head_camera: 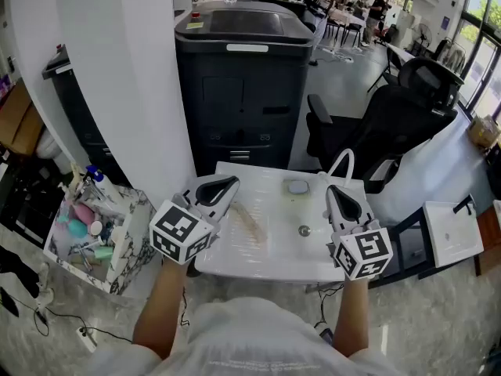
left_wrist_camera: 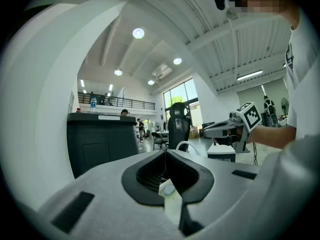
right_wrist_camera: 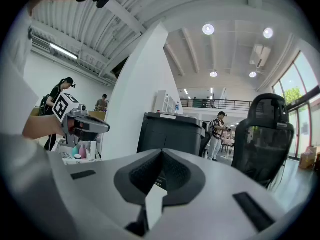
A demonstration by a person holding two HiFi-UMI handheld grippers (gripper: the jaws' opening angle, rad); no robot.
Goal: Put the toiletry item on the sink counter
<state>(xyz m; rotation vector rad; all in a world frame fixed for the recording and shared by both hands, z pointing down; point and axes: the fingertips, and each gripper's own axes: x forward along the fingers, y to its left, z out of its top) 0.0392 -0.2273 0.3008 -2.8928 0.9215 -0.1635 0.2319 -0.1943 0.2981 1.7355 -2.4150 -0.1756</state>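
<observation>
On the white sink counter (head_camera: 266, 261), the long clear-wrapped toiletry item (head_camera: 247, 222) lies flat, running diagonally, far end leftish. Left gripper (head_camera: 229, 183) and right gripper (head_camera: 332, 191) both have jaws together, nothing in them.

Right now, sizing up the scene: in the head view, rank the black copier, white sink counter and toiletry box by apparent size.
1. black copier and white sink counter: about alike, and the counter sits nearer, so unranked.
2. toiletry box: clearly smallest.
</observation>
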